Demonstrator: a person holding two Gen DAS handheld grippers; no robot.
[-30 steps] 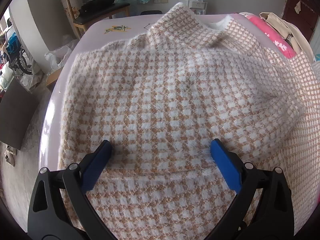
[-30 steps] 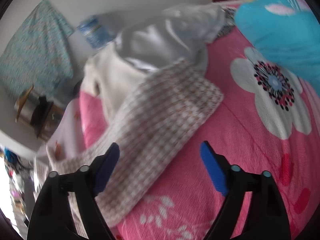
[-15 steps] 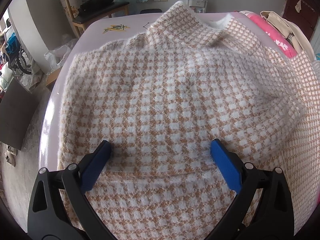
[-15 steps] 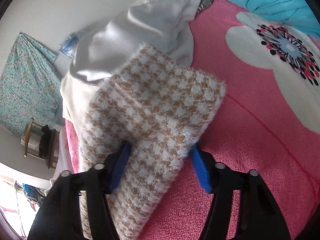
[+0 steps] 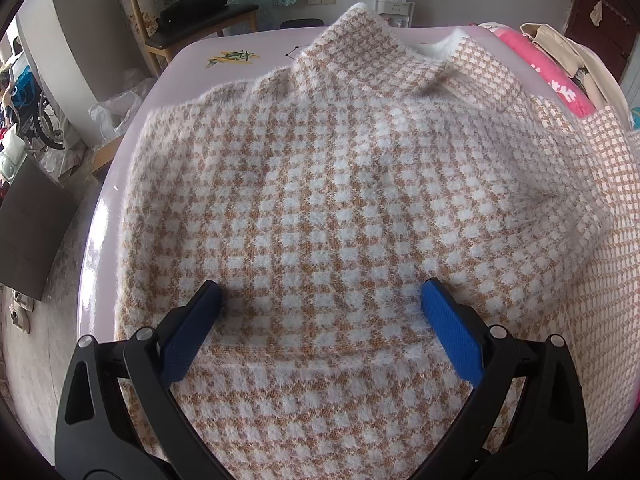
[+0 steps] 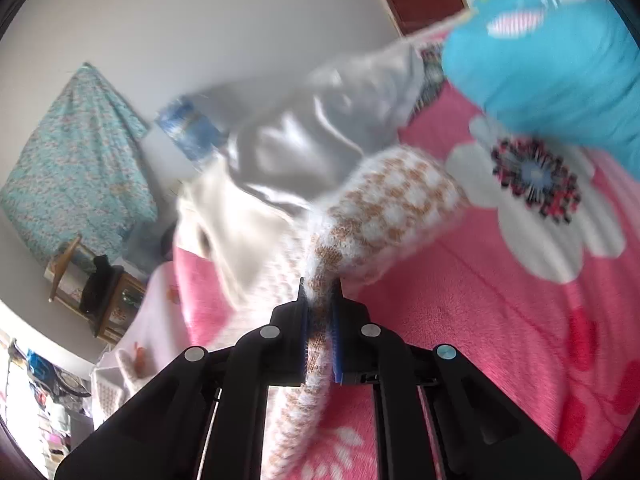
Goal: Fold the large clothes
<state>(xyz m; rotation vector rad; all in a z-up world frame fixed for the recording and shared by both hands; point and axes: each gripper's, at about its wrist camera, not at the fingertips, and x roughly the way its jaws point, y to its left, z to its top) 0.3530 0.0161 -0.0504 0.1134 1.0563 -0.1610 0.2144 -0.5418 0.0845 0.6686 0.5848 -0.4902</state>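
We see the right gripper (image 6: pixel 319 300) clenched on the sweater's sleeve (image 6: pixel 384 216), which trails blurrily, perhaps lifted, above the pink blanket (image 6: pixel 500 320); the left gripper (image 5: pixel 320 300) hangs spread wide above the checked sweater (image 5: pixel 340 184) lying on the table (image 5: pixel 240 46).

The sweater (image 5: pixel 320 200) covers nearly all the table (image 5: pixel 224 46); a bare strip runs from nine to eleven o'clock. At two o'clock, piled clothes (image 5: pixel 560 52) crowd the edge.

Bright daylight, fisheye-bent edges; left view sharp, right view motion-blurred throughout.
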